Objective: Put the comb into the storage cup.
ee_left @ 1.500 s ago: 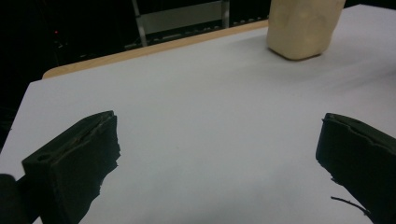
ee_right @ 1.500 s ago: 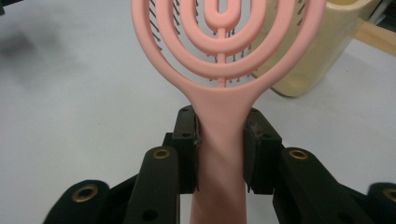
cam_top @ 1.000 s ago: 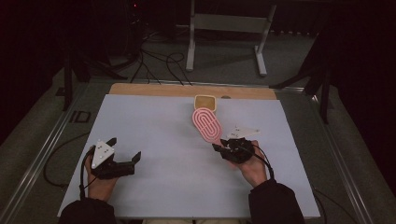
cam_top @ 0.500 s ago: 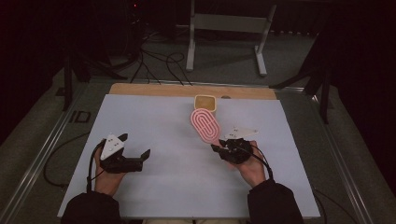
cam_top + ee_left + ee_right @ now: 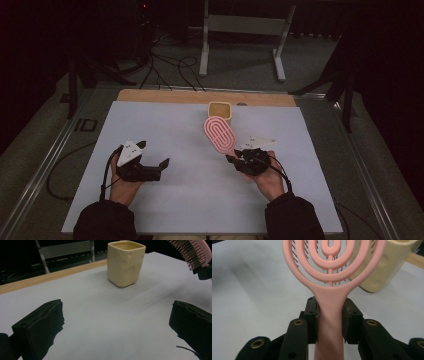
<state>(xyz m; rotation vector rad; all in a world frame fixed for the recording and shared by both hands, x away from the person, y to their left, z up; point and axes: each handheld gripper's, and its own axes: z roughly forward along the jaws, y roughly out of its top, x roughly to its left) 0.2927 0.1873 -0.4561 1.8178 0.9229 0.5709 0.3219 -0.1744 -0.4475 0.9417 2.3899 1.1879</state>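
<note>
From above, the right gripper (image 5: 234, 159) clamps the handle of a pink hairbrush (image 5: 219, 133); the oval head of concentric plastic loops stretches away from the jaws toward a cream cup (image 5: 220, 109) on the pale table (image 5: 165, 125). The left gripper (image 5: 156, 169) hovers well apart, jaws spread wide around nothing.

The left gripper view sets the squarish, slightly lumpy cup ahead, between and beyond its parted jaws — the brush's bristles (image 5: 188, 251) hang at upper right.

The right gripper view shows the smooth handle (image 5: 329, 322) pinched between both jaws, its long axis running straight out from them, the cup (image 5: 384, 263) just beyond the head, to one side.
</note>
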